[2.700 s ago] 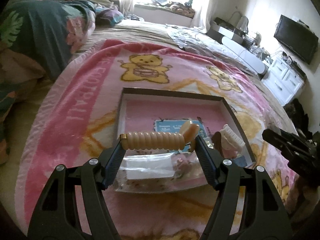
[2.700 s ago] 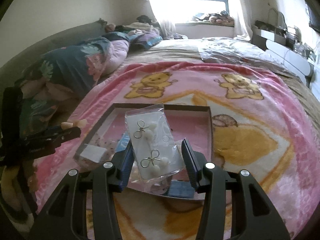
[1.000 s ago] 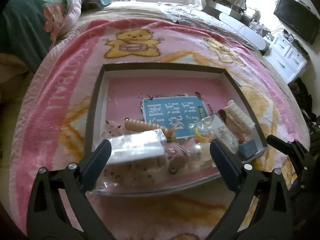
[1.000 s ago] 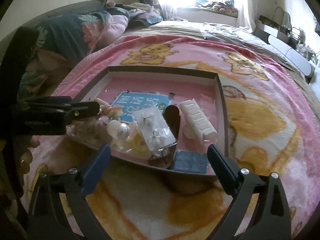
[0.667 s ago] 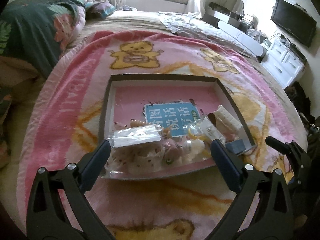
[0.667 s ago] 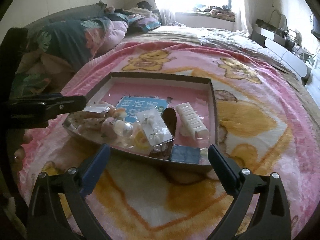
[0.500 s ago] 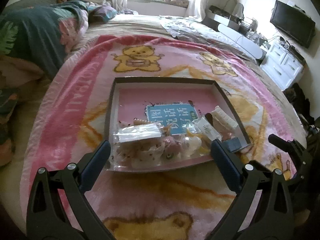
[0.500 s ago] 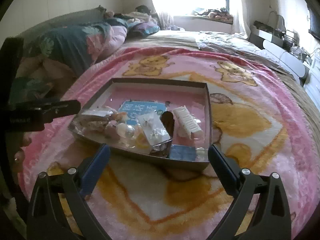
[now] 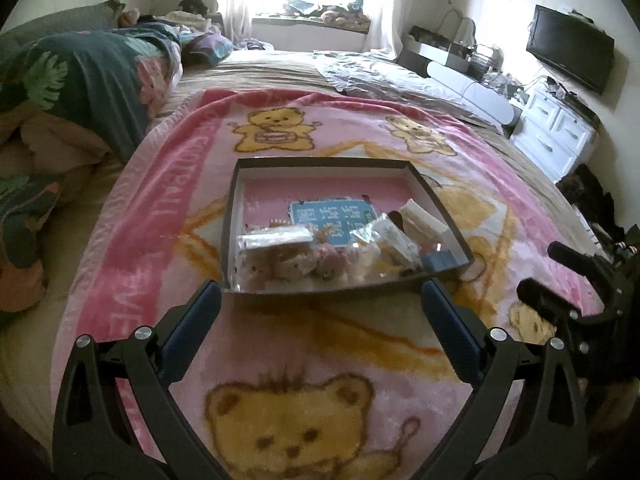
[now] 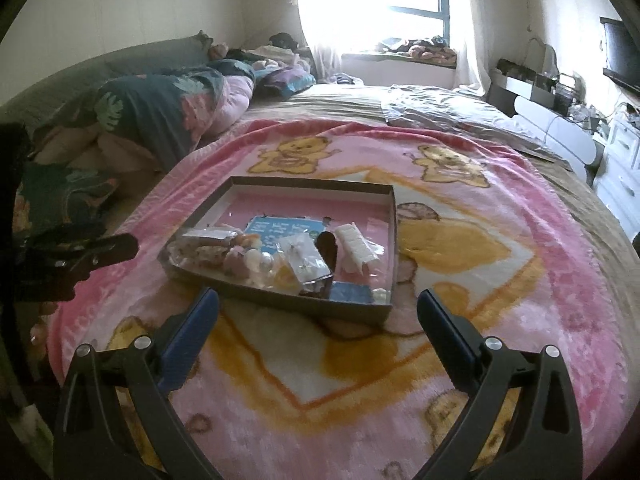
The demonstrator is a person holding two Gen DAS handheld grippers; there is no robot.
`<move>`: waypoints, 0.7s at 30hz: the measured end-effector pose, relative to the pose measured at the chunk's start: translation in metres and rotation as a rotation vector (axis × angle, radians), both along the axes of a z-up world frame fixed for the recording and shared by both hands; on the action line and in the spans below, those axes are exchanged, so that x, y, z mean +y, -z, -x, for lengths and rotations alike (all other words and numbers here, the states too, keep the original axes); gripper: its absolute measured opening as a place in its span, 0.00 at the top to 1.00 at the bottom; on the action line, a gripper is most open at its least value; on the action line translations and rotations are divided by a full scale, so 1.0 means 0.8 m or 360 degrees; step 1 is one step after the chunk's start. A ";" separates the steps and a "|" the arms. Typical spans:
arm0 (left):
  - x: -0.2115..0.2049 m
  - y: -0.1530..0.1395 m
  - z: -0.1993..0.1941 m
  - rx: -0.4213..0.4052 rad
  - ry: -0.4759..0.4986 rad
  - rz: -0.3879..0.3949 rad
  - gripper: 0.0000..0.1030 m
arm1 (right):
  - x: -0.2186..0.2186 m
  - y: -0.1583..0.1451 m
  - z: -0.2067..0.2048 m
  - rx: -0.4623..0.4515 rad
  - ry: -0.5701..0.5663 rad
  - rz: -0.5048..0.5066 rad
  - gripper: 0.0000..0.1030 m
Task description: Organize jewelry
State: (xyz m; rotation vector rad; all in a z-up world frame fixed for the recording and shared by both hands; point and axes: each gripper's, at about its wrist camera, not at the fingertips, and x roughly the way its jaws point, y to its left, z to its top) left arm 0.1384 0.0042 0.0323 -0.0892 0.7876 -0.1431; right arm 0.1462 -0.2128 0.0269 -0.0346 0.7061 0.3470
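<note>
1. Our left claw hangs above the pink bear blanket, its two blue-padded fingers spread wide apart with nothing between them.
2. Our right claw is likewise spread wide and empty, over the same blanket.
3. Straight ahead of both claws, just past the fingertips, lies the shallow dark-rimmed tray with a pink floor.
4. The jewelry is heaped in the part of the tray nearest our claws: a clear earring packet with small white studs, a bagged bundle of pinkish pieces nearer the left finger, and pearly beads beside it.
5. Toward the right finger we see a white ribbed clip, a dark brown piece standing just beside it, and a small blue pad in the near corner.
6. A blue printed card lies flat on the tray floor beyond the heap.
7. In the left view the right claw shows at the right edge; in the right view the left claw shows at the left edge, both clear of the tray.
</note>
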 end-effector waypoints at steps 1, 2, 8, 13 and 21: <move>0.000 0.002 0.007 -0.0006 0.0000 0.0000 0.09 | -0.003 0.000 0.004 0.0002 0.0006 -0.0006 0.04; -0.001 0.004 0.012 -0.0008 0.0004 0.0001 0.09 | -0.003 0.001 0.007 0.0002 0.0009 -0.0004 0.04; -0.001 0.024 0.040 -0.0002 -0.0008 -0.0005 0.09 | -0.013 0.003 0.025 -0.0001 0.0039 -0.0006 0.04; -0.001 0.042 0.056 0.0004 -0.0024 -0.0033 0.09 | -0.015 0.013 0.040 0.0007 0.0045 -0.0029 0.04; -0.002 0.060 0.072 -0.0004 -0.0033 -0.0015 0.09 | -0.012 0.039 0.054 0.0065 0.0060 -0.0066 0.04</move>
